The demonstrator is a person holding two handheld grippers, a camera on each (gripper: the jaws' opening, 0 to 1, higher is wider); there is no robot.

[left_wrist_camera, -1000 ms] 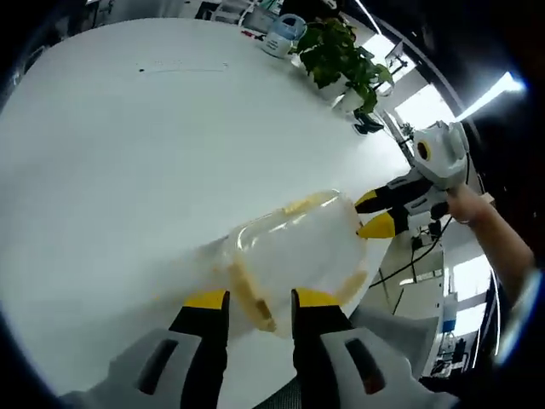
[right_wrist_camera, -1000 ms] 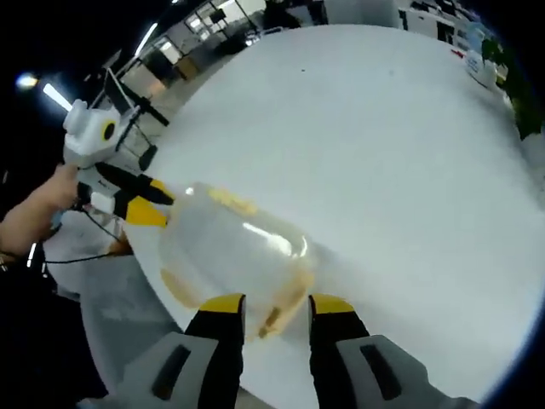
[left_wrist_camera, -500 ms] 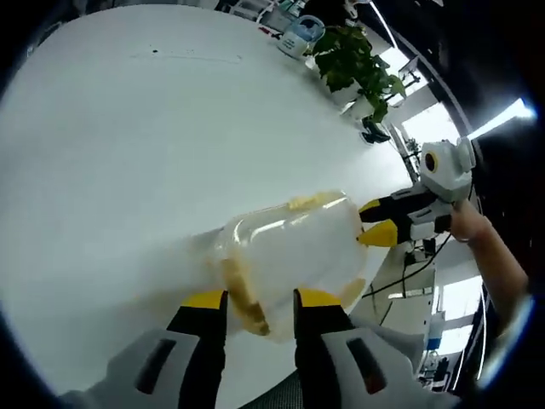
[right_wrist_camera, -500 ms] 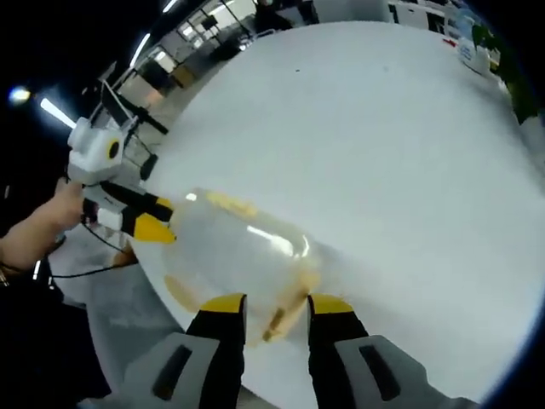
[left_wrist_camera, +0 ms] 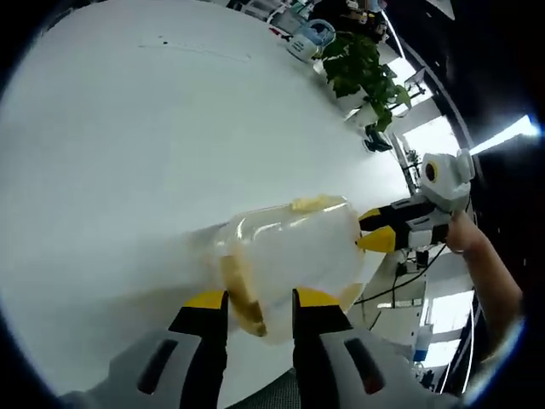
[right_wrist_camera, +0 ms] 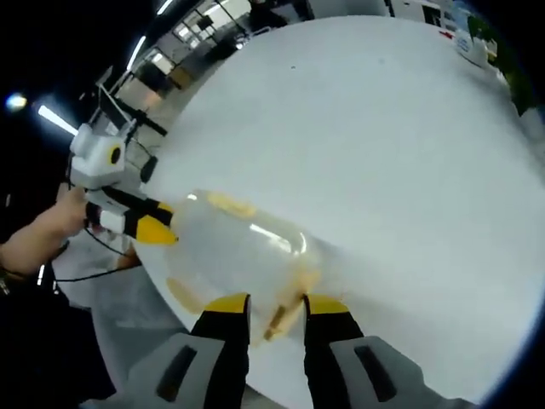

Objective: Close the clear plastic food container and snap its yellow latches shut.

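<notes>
The clear plastic container (left_wrist_camera: 294,251) lies on the white table (left_wrist_camera: 128,128) near its edge, lid on. In the left gripper view my left gripper (left_wrist_camera: 260,300) is at its near end, jaws close on either side of a yellow latch (left_wrist_camera: 241,294). My right gripper (left_wrist_camera: 375,230) comes in from the right and touches the far end, held by a hand (left_wrist_camera: 464,234). In the right gripper view the container (right_wrist_camera: 234,251) sits the other way round. There my right gripper (right_wrist_camera: 277,304) is shut on that end's yellow latch (right_wrist_camera: 283,308), and my left gripper (right_wrist_camera: 149,223) presses the opposite end.
Potted green plants (left_wrist_camera: 362,72) and a pale blue jug (left_wrist_camera: 311,38) stand at the table's far side. The table edge (right_wrist_camera: 162,298) runs just beside the container, with floor and cables below. Wide bare tabletop (right_wrist_camera: 383,153) stretches beyond the container.
My right gripper's jaws have drawn a little closer together around the latch. Both views have shifted slightly with the hands; the container has stayed in place between the grippers.
</notes>
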